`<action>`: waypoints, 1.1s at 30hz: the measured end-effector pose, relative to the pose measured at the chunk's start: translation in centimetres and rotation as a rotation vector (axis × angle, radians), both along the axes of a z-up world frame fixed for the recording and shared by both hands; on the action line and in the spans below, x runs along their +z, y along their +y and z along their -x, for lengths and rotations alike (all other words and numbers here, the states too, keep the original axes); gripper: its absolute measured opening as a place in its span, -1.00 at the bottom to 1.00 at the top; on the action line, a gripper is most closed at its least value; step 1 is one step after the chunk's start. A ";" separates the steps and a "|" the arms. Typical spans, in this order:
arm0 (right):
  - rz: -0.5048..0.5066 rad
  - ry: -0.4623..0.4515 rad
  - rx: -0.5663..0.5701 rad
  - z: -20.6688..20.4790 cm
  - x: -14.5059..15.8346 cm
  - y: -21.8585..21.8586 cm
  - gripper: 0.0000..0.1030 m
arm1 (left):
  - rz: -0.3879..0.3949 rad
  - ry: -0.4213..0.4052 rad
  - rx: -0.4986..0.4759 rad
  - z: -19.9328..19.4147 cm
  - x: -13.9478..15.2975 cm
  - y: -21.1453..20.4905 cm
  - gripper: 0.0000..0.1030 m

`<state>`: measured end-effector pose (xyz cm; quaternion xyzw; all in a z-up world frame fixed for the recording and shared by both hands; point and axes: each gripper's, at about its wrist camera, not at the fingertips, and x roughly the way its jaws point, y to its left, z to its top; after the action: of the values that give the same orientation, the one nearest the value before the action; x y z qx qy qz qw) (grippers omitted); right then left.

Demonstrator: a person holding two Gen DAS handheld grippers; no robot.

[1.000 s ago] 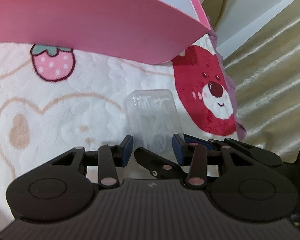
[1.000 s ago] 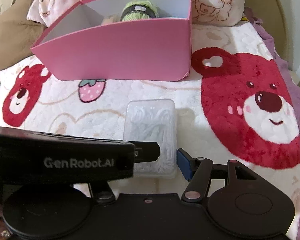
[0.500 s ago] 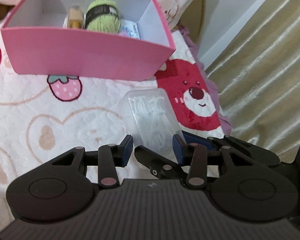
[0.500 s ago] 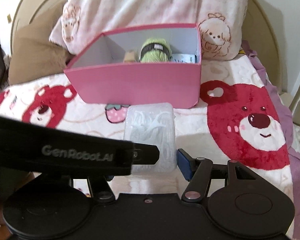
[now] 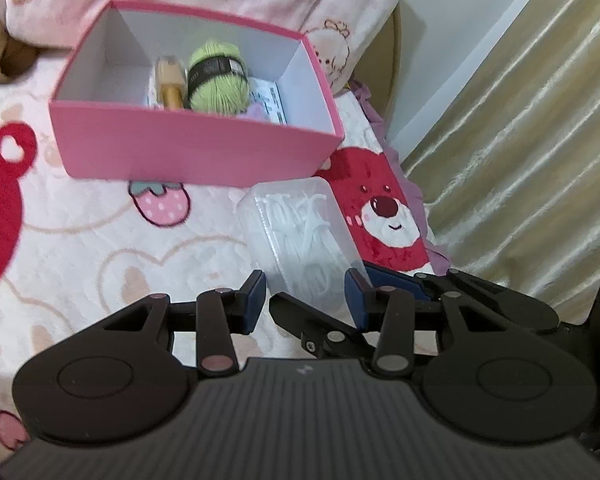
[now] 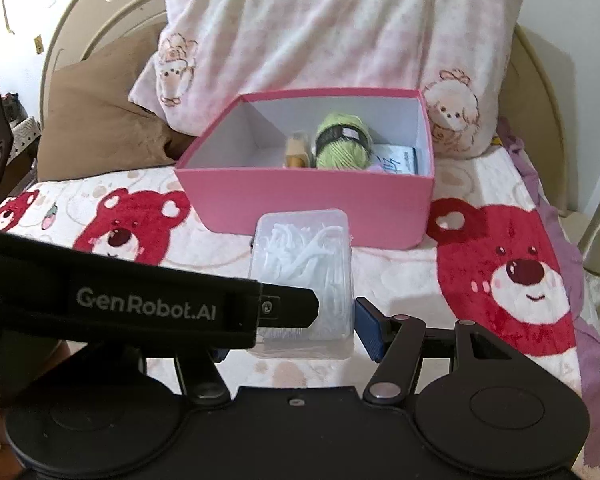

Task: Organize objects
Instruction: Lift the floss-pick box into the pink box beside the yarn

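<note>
Carrying clear floss-pick case [image 6: 302,276] above the bed [image 6: 480,364], pinched between both hand-held grippers, left [image 5: 306,300] and right [image 6: 288,338], toward pink box [image 6: 312,204]; next, probably over the rim, then release.

A fleecy white blanket [image 6: 420,272] printed with red bear faces, strawberries and pale hearts covers the bed across the middle of both views. One large red bear face [image 6: 512,280] fills the right side of the right wrist view; another [image 6: 128,228] sits at left centre. A pink-and-white pillow [image 6: 320,36] with small cartoon dogs leans at the top centre, against a curved beige headboard [image 6: 80,36]. A brown cushion [image 6: 100,128] lies at the upper left. In the left wrist view, a shiny gold curtain [image 5: 520,152] hangs down the right side, with white wall [image 5: 452,12] at the upper right. A lilac blanket edge [image 6: 572,280] runs down the right.
</note>
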<state>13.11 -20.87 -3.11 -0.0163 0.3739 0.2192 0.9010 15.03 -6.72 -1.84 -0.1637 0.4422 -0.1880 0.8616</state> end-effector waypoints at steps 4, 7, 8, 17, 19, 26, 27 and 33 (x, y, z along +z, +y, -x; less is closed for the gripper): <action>-0.011 -0.023 0.012 -0.7 2.1 0.8 0.27 | -0.027 -0.027 -0.002 -0.7 2.6 0.7 -0.20; -0.027 -0.028 0.027 -2.1 3.8 1.4 0.27 | -0.061 -0.038 -0.004 -2.0 4.8 1.0 -0.20; -0.032 -0.032 0.032 -2.8 4.5 1.6 0.27 | -0.072 -0.045 -0.004 -2.4 5.5 1.2 -0.20; -0.090 -0.046 -0.028 -8.7 8.2 1.7 0.27 | -0.104 -0.078 0.005 -8.7 10.2 0.5 -0.20; -0.086 -0.061 -0.028 -9.5 8.7 1.4 0.27 | -0.105 -0.091 -0.012 -9.8 10.7 0.1 -0.20; -0.055 -0.066 -0.076 -14.5 9.5 0.5 0.27 | -0.050 -0.080 -0.020 -15.5 10.8 -1.1 -0.19; -0.045 -0.060 -0.083 -15.5 9.3 0.4 0.27 | -0.035 -0.070 -0.023 -16.7 10.4 -1.2 -0.19; 0.012 0.015 -0.092 -20.0 6.5 0.8 0.26 | 0.009 -0.008 -0.008 -20.7 6.4 -1.4 -0.22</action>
<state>33.13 -20.06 3.37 -0.0030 0.3822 0.1751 0.9073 35.74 -8.14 4.57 -0.1651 0.4386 -0.1943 0.8617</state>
